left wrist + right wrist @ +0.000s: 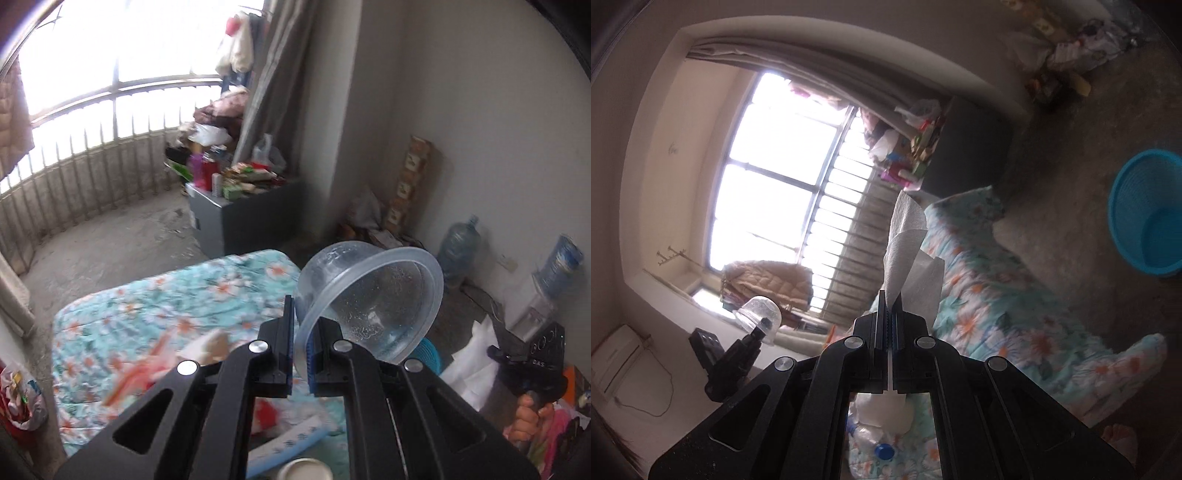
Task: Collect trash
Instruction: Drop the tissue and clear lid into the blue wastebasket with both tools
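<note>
My left gripper (pixel 303 325) is shut on the rim of a clear plastic bowl (pixel 373 295), which tilts up to the right above the floral bed (pixel 177 295). The same clear plastic bowl (pixel 759 314) shows small at the left of the right wrist view, held by the left gripper (pixel 761 326). My right gripper (pixel 890 301) is shut on a white paper tissue (pixel 908 243) that sticks up from between its fingers. A blue waste basket (pixel 1148 214) stands on the floor at the right of that view; a slice of the blue waste basket (pixel 430 354) shows below the bowl.
A grey cabinet (pixel 236 218) piled with packets and bottles stands by the curtain. Two large water bottles (pixel 458 251) sit against the wall. A person's hand (pixel 532 413) holds the right gripper's handle. A crushed bottle with a blue cap (pixel 882 448) and a can (pixel 304 470) lie on the bed.
</note>
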A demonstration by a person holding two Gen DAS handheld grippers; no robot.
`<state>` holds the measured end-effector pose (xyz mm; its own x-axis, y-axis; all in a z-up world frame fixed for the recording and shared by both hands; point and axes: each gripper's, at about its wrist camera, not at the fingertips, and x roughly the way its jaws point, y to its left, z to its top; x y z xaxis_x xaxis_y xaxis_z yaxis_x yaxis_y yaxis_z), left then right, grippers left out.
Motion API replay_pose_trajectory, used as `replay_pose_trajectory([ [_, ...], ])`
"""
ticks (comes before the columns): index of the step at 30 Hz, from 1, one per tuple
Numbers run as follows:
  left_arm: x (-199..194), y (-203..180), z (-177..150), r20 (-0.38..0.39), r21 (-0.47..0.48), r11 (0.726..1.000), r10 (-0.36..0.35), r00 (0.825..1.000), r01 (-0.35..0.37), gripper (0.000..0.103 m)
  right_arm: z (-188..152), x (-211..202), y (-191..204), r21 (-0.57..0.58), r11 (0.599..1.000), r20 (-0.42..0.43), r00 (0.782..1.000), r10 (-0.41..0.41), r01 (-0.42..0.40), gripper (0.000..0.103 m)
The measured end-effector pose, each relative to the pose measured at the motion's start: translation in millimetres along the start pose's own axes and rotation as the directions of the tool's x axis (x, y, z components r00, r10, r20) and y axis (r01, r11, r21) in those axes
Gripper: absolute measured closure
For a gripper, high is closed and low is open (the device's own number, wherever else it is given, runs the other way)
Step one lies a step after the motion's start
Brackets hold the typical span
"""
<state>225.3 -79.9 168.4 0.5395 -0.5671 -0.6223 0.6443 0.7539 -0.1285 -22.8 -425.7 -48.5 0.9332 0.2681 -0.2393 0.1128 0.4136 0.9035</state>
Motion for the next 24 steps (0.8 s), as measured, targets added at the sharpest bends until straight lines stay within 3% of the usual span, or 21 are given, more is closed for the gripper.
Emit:
replay_pose_trajectory([
  [2, 45.8, -40.7, 3.2, -0.091, 0.031, 0.998, -0.059, 0.994, 0.062, 0.098, 8.5, -15.2, -11.4, -0.010, 0.997, 0.055, 0.996, -0.070, 0.071, 0.103],
  [4, 100.5, -80.6, 2.5, -0.203, 0.034, 0.993, -0.105, 0.973, 0.114, 0.098, 18.4, -26.8, -26.5, -0.007, 0.988, 0.105, 0.983, -0.153, 0.155, 0.103],
  [8, 206.5, -154.2, -20.2, -0.394, 0.049, 0.980, -0.161, 0.905, 0.195, 0.098, 39.6, -34.0, -67.7, 0.052, 0.965, 0.156, 0.952, -0.263, 0.258, 0.103],
  [10, 254.2, -191.6, -35.8, -0.448, 0.087, 0.972, -0.158, 0.880, 0.219, 0.098, 51.1, -30.4, -93.5, 0.087, 0.951, 0.167, 0.936, -0.309, 0.298, 0.103],
  [14, 335.0, -239.3, -67.0, -0.559, 0.021, 0.966, -0.202, 0.804, 0.257, 0.098, 71.9, -16.4, -148.4, 0.165, 0.911, 0.164, 0.900, -0.404, 0.379, 0.103],
  [15, 350.6, -247.8, -71.9, -0.573, 0.019, 0.967, -0.197, 0.796, 0.253, 0.098, 77.3, -11.9, -162.1, 0.186, 0.900, 0.160, 0.892, -0.424, 0.394, 0.102],
  [17, 381.5, -265.1, -81.3, -0.592, 0.033, 0.962, -0.200, 0.781, 0.272, 0.097, 88.5, -6.2, -194.6, 0.234, 0.882, 0.145, 0.882, -0.448, 0.410, 0.098],
  [18, 397.3, -274.1, -86.9, -0.615, 0.034, 0.956, -0.209, 0.760, 0.291, 0.089, 94.0, -3.0, -213.0, 0.270, 0.868, 0.138, 0.876, -0.462, 0.416, 0.093],
  [19, 412.5, -281.4, -93.3, -0.644, 0.038, 0.955, -0.201, 0.739, 0.293, 0.080, 98.5, 2.5, -231.6, 0.300, 0.854, 0.118, 0.871, -0.476, 0.426, 0.072],
  [20, 426.5, -284.2, -98.7, -0.662, 0.043, 0.961, -0.177, 0.728, 0.272, 0.063, 100.2, 9.8, -250.4, 0.325, 0.840, 0.088, 0.870, -0.484, 0.435, 0.049],
  [21, 435.7, -284.3, -102.5, -0.662, 0.045, 0.968, -0.156, 0.733, 0.246, 0.057, 100.5, 15.1, -269.1, 0.357, 0.810, 0.056, 0.855, -0.515, 0.465, 0.047],
  [23, 441.5, -287.0, -107.7, -0.649, 0.030, 0.977, -0.140, 0.748, 0.209, 0.055, 97.1, 19.8, -296.2, 0.415, 0.741, -0.006, 0.817, -0.577, 0.527, 0.047],
  [24, 439.9, -285.8, -108.3, -0.646, 0.001, 0.976, -0.164, 0.746, 0.216, 0.053, 95.3, 20.0, -302.5, 0.434, 0.731, -0.019, 0.816, -0.578, 0.527, 0.047],
])
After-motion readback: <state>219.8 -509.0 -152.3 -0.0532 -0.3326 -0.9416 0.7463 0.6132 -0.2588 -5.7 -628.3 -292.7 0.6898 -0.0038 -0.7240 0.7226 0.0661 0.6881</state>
